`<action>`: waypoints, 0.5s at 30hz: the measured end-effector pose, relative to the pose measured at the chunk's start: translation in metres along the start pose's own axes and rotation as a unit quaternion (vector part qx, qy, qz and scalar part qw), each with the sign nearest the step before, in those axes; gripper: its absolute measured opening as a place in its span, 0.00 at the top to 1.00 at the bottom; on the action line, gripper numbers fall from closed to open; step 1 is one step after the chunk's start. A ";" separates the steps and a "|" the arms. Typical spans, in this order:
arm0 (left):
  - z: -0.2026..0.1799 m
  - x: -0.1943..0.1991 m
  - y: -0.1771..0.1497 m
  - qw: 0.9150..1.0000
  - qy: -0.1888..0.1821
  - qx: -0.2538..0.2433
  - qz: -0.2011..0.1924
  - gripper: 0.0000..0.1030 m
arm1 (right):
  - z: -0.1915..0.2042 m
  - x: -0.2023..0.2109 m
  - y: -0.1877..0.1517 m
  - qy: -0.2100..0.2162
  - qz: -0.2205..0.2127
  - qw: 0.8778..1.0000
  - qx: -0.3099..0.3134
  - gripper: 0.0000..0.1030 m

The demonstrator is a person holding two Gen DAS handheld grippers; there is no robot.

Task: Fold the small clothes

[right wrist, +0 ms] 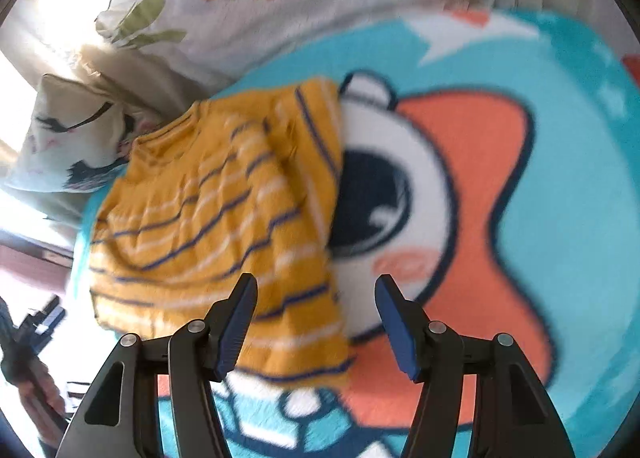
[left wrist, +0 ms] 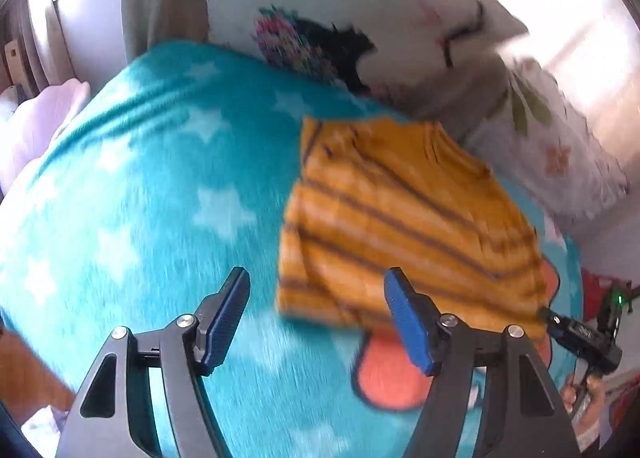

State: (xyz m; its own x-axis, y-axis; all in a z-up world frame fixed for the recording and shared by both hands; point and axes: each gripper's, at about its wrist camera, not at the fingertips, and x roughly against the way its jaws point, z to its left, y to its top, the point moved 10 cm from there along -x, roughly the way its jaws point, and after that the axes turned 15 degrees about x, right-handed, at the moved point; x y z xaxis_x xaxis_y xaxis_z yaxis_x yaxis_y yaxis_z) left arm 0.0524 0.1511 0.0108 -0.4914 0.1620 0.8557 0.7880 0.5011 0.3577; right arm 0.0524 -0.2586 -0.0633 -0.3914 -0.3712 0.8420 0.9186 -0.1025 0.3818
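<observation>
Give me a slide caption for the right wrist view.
Open right claw above a yellow striped shirt lying on a teal cartoon blanket.

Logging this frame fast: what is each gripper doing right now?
Left gripper: open, holding nothing, above the blanket.
Right gripper: open, holding nothing, above the striped shirt.

The left gripper [left wrist: 316,322] has black metal arms with shiny round silver screws, and its fingers [left wrist: 408,322] wear bumpy blue pads. The right gripper [right wrist: 316,324] looks the same: black arms, silver screws, blue fingers [right wrist: 394,324]. At 4 o'clock in the left view, bare skin shows on a hand [left wrist: 580,394].
</observation>
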 end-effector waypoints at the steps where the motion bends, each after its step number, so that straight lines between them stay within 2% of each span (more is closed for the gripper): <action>1: -0.001 0.000 -0.006 1.000 0.001 0.000 0.001 0.33 | 0.005 -0.003 -0.005 0.006 0.006 1.000 0.006 0.86; 2: 0.001 0.005 -0.014 1.000 0.004 0.001 0.000 0.33 | 0.004 -0.003 -0.009 -0.011 0.013 1.000 0.014 0.91; 4: 0.006 0.012 -0.024 1.000 0.009 0.005 -0.008 0.33 | -0.009 0.001 -0.015 -0.063 0.014 0.998 0.022 0.91; 5: 0.010 0.012 -0.028 1.000 0.013 0.008 -0.013 0.33 | -0.015 0.003 -0.016 -0.080 0.014 0.996 0.022 0.83; 6: 0.014 0.016 -0.032 1.000 0.018 0.011 -0.017 0.33 | -0.023 0.007 -0.019 -0.097 0.018 0.995 0.018 0.66; 9: 0.029 0.022 -0.039 0.999 0.024 0.027 -0.024 0.33 | -0.020 0.027 -0.017 -0.083 -0.006 0.996 0.016 0.64; 12: 0.041 0.024 -0.049 0.998 0.030 0.041 -0.021 0.33 | -0.011 0.048 -0.012 -0.098 -0.035 0.994 0.040 0.63; 15: 0.049 0.024 -0.057 0.998 0.030 0.047 -0.013 0.33 | -0.002 0.059 -0.012 -0.093 -0.050 0.993 0.046 0.61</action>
State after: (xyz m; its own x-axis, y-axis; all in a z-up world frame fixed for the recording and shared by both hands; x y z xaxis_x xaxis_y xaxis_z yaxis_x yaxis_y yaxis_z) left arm -0.0224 0.1676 -0.0074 -0.4867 0.0979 0.8681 0.7352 0.5826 0.3465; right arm 0.0189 -0.2812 -0.0192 -0.4926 -0.1849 0.8504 0.8685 -0.0425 0.4939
